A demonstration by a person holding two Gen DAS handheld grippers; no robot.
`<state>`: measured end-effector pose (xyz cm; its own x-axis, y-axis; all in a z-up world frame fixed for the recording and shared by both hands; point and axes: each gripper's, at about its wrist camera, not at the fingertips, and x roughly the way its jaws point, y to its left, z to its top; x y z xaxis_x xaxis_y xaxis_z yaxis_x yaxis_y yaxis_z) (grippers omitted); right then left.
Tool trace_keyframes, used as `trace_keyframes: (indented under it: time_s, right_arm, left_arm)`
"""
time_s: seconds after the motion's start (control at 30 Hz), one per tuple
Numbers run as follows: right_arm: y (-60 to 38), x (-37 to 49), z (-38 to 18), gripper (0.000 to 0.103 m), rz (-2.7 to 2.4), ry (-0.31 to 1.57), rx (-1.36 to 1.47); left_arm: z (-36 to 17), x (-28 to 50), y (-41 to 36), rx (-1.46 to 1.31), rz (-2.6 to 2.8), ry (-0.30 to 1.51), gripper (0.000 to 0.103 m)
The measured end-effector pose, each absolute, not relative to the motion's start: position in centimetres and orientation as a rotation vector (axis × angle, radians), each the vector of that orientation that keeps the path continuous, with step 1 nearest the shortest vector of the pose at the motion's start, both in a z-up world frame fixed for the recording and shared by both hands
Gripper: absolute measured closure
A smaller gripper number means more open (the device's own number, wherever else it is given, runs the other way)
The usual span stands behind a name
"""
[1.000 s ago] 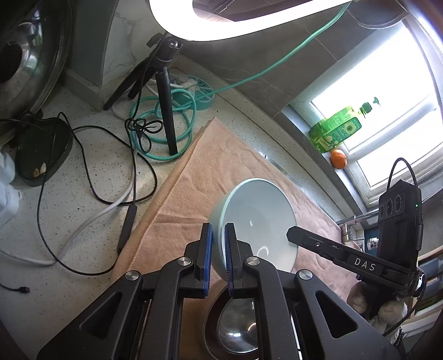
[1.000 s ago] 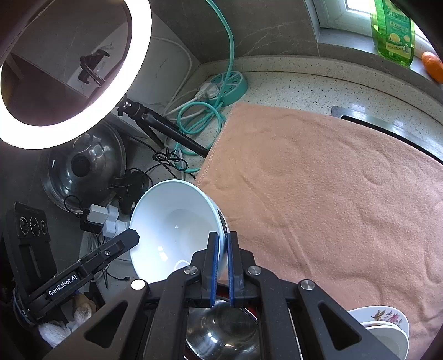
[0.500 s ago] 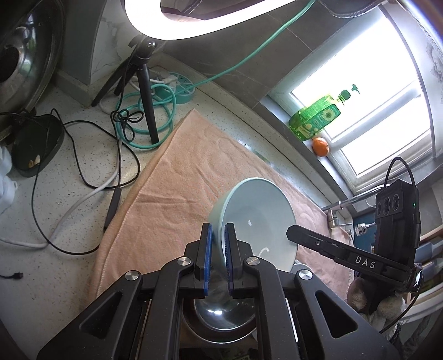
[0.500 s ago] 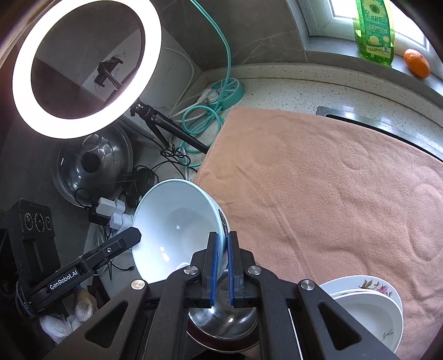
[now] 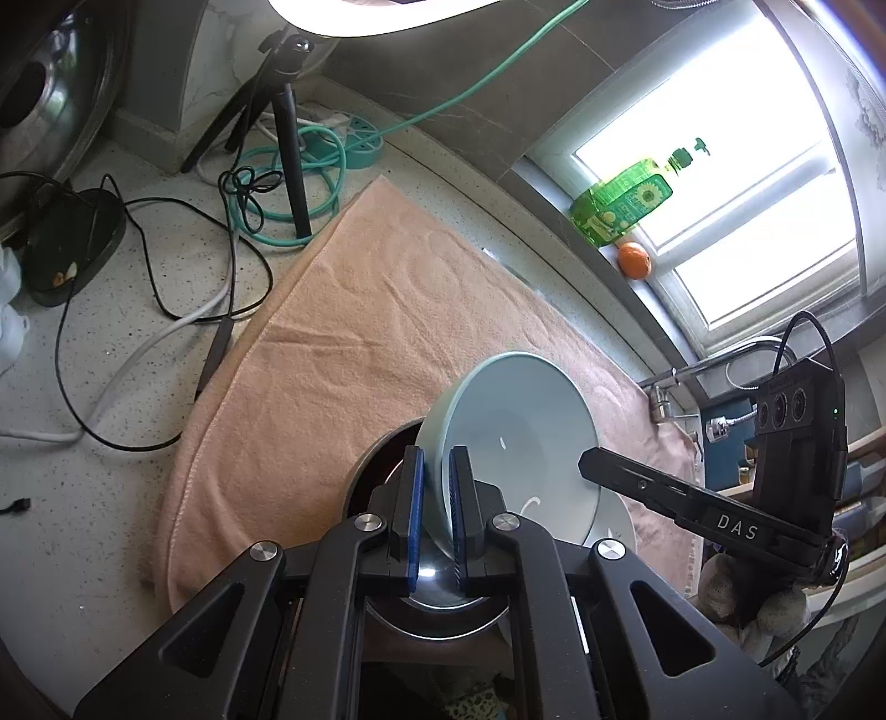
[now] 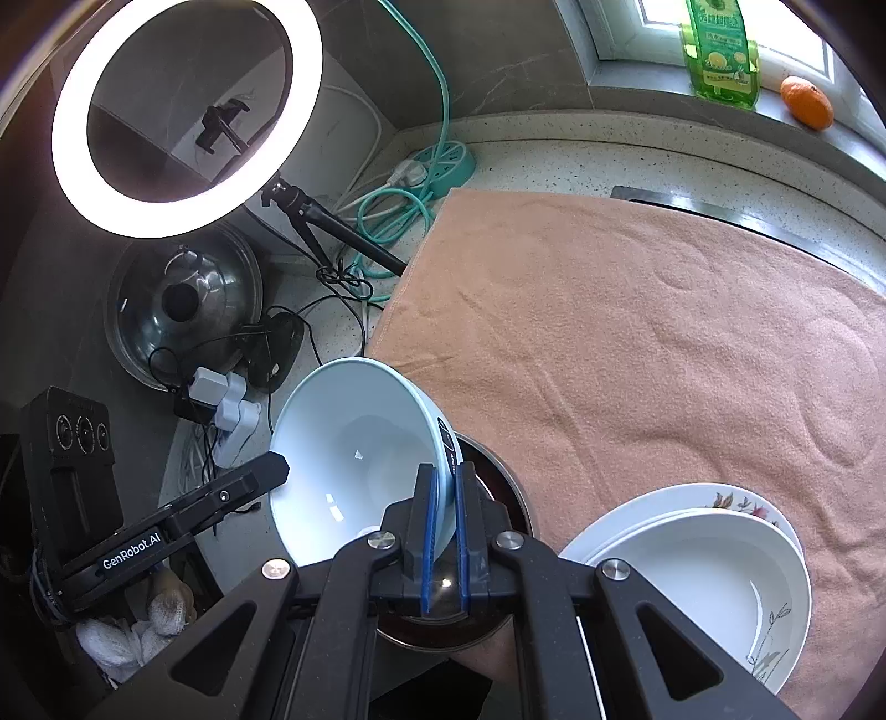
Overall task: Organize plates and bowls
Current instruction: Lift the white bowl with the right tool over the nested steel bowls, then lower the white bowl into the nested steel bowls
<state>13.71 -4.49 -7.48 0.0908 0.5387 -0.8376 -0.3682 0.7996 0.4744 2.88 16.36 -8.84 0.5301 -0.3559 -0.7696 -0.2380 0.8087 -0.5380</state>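
With both sets of fingers (image 5: 436,515) (image 6: 444,531) pinching the bowl (image 5: 515,437), I've carried it back over the steel bowl (image 6: 501,487), ready to nest.

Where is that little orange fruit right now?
The orange sits on the windowsill at the upper right of the right wrist view, beside the green dish soap bottle.

A pale blue bowl (image 6: 354,454) with a dark band at its rim is being gripped between blue pads (image 6: 429,531) on black fingers. A peach-orange towel (image 6: 637,343) with faint ring marks is being shown on a white, speckled counter (image 5: 111,498). A white plate (image 6: 736,501) edged with red and green flowers is being seen under a white dish (image 6: 714,581) bearing a thin green sprig. A green bottle (image 6: 720,52) and an orange fruit (image 6: 805,102) are being lit at the window.
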Motion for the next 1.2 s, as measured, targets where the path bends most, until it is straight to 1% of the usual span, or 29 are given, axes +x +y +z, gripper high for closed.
trace_keyframes:
  time_s: [0.67, 1.2]
  right_arm:
    - [-5.3, 11.5, -10.7, 0.097, 0.644, 1.389, 0.145]
    - [-4.9, 11.3, -11.6, 0.096, 0.640, 1.407, 0.138]
  left_arm:
    - [-11.5, 1.7, 15.3, -0.648, -0.079, 1.105, 0.096]
    - [-12.8, 2.0, 15.3, -0.636, -0.069, 1.134, 0.096]
